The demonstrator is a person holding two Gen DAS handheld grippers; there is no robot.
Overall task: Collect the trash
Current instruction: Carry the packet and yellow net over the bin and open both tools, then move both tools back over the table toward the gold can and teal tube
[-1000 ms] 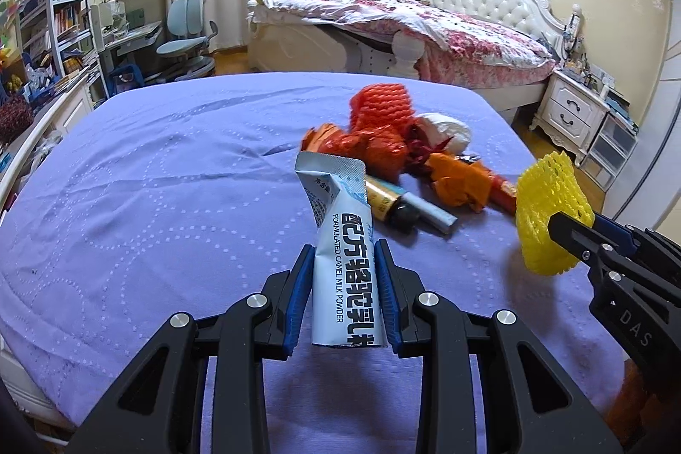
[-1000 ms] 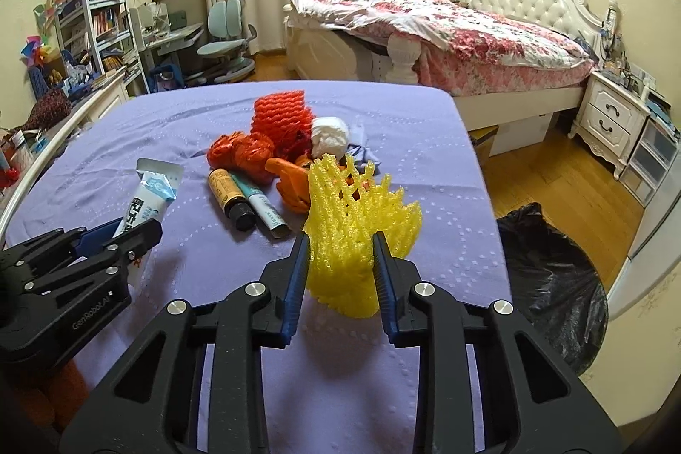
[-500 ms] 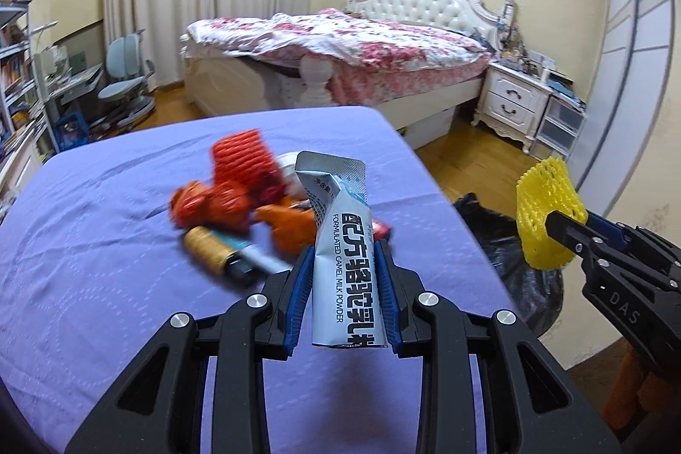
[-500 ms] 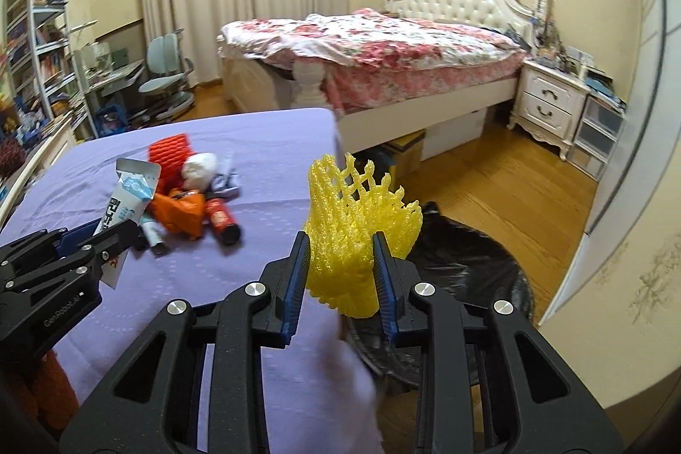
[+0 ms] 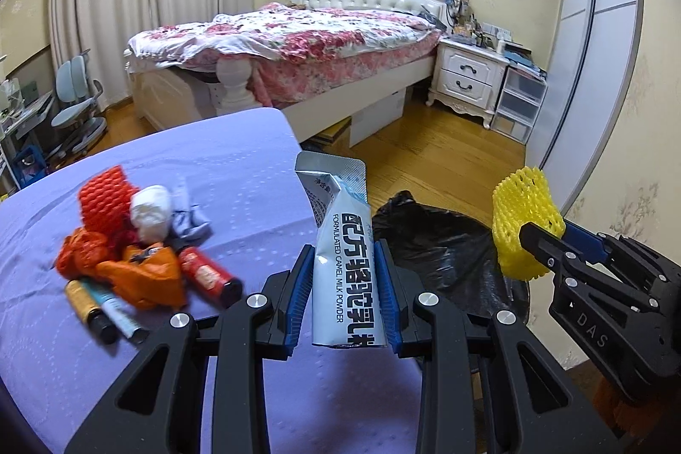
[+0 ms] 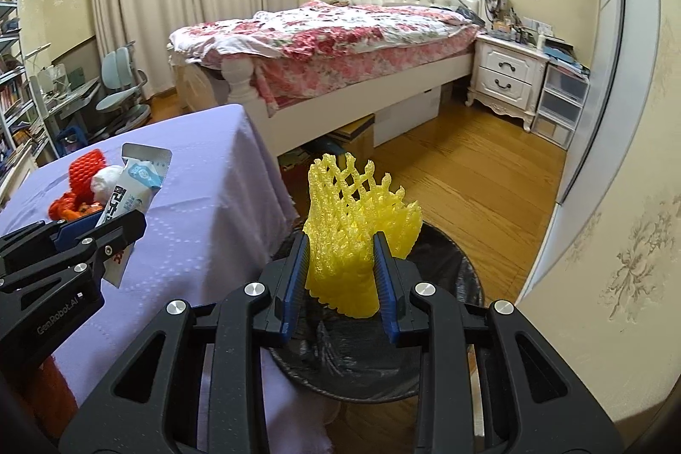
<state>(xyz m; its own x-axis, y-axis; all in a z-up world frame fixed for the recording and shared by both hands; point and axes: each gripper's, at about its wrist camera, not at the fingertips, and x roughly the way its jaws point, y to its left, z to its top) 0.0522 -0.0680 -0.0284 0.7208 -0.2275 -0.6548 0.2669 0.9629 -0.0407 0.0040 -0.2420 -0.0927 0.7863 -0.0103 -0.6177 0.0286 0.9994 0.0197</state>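
My left gripper (image 5: 344, 283) is shut on a white and blue milk powder sachet (image 5: 344, 262), held upright above the right edge of the purple table (image 5: 238, 173). My right gripper (image 6: 340, 275) is shut on a yellow foam fruit net (image 6: 353, 237), held over the black bin bag (image 6: 442, 275) on the floor beside the table. The bag also shows in the left wrist view (image 5: 434, 245), beyond the sachet. The right gripper with the yellow net (image 5: 525, 215) appears at the right of the left wrist view. A trash pile stays on the table: a red foam net (image 5: 104, 202), orange wrappers (image 5: 144, 275), a white wad (image 5: 151, 211) and small tubes (image 5: 204, 275).
A bed (image 6: 340, 41) with a floral cover stands behind. A white nightstand (image 6: 506, 75) and plastic drawers (image 6: 562, 104) stand at the right by a sliding door. Cardboard boxes (image 6: 408, 117) sit under the bed. A desk chair (image 6: 123, 87) is at the far left. Wooden floor lies between bed and bin.
Both grippers have swung to the right, away from the trash pile, carrying the sachet and the yellow net. The right gripper has come over the black bin bag.
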